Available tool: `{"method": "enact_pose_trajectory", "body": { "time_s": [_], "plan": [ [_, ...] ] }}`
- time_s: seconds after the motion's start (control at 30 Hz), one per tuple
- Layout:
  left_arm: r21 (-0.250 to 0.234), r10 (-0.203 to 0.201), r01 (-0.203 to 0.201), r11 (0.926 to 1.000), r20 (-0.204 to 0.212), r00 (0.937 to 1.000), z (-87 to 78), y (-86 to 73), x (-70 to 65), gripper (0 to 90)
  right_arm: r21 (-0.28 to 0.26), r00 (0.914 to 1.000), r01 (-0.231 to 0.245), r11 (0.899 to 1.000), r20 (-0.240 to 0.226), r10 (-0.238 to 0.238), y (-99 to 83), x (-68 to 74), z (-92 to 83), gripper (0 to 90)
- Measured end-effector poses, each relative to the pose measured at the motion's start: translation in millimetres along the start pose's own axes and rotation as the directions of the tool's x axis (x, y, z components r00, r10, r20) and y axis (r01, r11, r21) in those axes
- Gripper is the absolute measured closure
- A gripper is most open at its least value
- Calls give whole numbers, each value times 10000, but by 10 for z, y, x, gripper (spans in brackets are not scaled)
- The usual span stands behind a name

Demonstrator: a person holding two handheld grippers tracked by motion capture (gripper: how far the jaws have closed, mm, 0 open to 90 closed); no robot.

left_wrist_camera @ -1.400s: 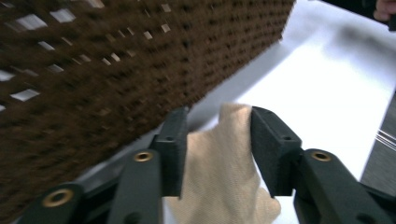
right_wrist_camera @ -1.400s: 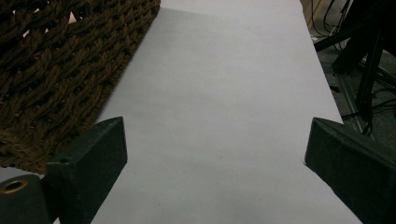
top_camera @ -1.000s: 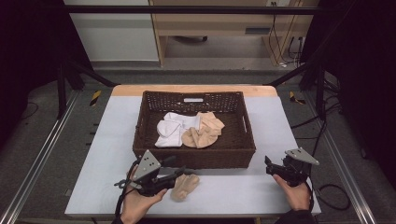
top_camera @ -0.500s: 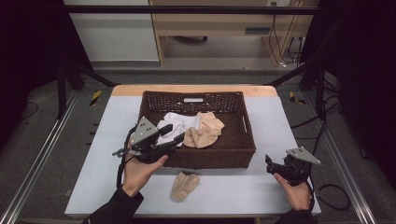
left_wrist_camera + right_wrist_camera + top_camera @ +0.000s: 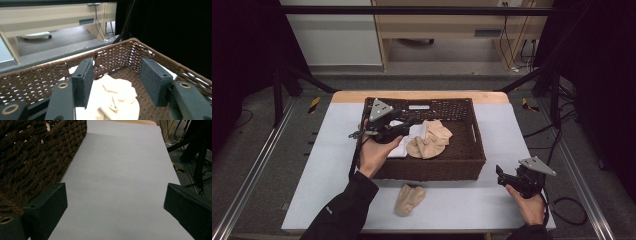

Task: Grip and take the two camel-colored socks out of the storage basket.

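While the left gripper (image 5: 404, 123) hangs over the left part of the brown woven basket (image 5: 478, 150) in the middle of the high view, its jaws stand wide apart and hold nothing. In the left gripper view the two flat black pads (image 5: 83, 81) point down at a soft, crumpled white cloth (image 5: 113, 101) lying on the basket floor. Next to the white cloth, toward the middle of the basket, lies a tan cloth (image 5: 431, 141), bunched and wrinkly. Another small tan cloth (image 5: 408, 198) lies on the smooth pale table (image 5: 332, 150), just below the basket. The right gripper (image 5: 502, 175) sits low at the lower right, its jaws spread wide and empty over the bare table.
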State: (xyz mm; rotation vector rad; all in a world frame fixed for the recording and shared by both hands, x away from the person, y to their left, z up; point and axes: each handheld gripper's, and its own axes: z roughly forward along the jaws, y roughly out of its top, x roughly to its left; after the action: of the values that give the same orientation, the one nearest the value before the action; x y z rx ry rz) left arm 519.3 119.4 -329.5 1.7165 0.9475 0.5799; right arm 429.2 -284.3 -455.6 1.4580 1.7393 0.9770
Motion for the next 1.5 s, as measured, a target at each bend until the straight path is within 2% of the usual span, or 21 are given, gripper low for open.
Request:
{"method": "enact_pose_trajectory", "body": {
  "time_s": [0.13,0.17,0.37,0.4,0.47,0.57,0.7,0.77,0.8,0.9,0.93,1.03,1.1,1.13,1.17,1.23,1.27,1.33,1.4,1.47,1.5],
  "plan": [
    [210,75,-71,9998,-206,9998,227,1,60,427,-54,10000,48,10000,31,-48,7,2,-8,52],
    [369,104,-89,9993,-413,9991,335,-20,95,425,-98,10000,63,9999,24,-63,8,5,-11,54],
    [954,70,0,9954,-720,9974,584,-129,166,418,-25,10000,83,10000,3,-83,6,12,0,55],
    [1298,169,-62,9915,-815,9965,678,-191,184,419,-10,9999,118,9999,7,-118,5,12,3,55],
    [1412,124,-10,9900,-799,9967,727,-225,187,425,-1,9999,129,9999,4,-129,5,13,5,55],
    [1937,124,23,9811,-742,9972,856,-351,177,431,53,9999,153,9999,7,-153,1,14,12,56],
    [2321,235,-93,9727,-585,9980,921,-433,173,428,25,9999,150,9999,19,-150,2,17,8,56],
    [2535,154,-28,9673,-480,9987,949,-481,180,429,53,9999,145,9999,27,-145,-1,20,14,56],
    [2759,-11,128,9611,-425,9991,964,-505,182,432,101,9999,140,9999,24,-140,-3,23,22,56],
    [2909,-106,193,9566,-313,9995,977,-527,173,441,164,9998,182,9997,40,-182,-5,32,41,58],
    [3186,0,83,9478,-261,9997,988,-551,155,449,164,9998,178,9997,50,-179,-6,33,43,58],
    [3436,124,-34,9391,-238,9996,1001,-572,142,466,212,9998,186,9996,67,-188,-9,36,51,58],
    [3829,280,-189,9236,-181,9994,1023,-603,131,480,235,9998,187,9995,82,-189,-10,36,55,58],
    [3829,280,-189,9236,-181,9994,1023,-603,131,487,235,9998,187,9995,82,-189,-10,36,55,58],
    [3930,295,-221,9193,-130,9995,1030,-612,129,487,238,9998,188,9995,87,-191,-10,36,56,58],
    [4235,295,-262,9055,-12,9996,1056,-639,122,506,248,9997,205,9995,96,-207,-10,37,62,58],
    [4235,295,-262,9055,-12,9996,1056,-639,122,510,248,9997,205,9995,96,-207,-10,37,62,58],
    [4370,243,-246,8991,61,9997,1071,-655,114,521,261,9997,203,9995,111,-206,-9,37,67,58],
    [4678,264,-271,8834,81,9996,1090,-676,103,535,263,9997,206,9994,116,-210,-10,38,66,58],
    [4855,357,-348,8736,75,9993,1103,-683,104,551,260,9998,195,9995,103,-197,-10,40,63,58],
    [4855,357,-348,8736,75,9993,1103,-683,104,558,260,9998,195,9995,103,-197,-10,40,63,58]
  ]
}}
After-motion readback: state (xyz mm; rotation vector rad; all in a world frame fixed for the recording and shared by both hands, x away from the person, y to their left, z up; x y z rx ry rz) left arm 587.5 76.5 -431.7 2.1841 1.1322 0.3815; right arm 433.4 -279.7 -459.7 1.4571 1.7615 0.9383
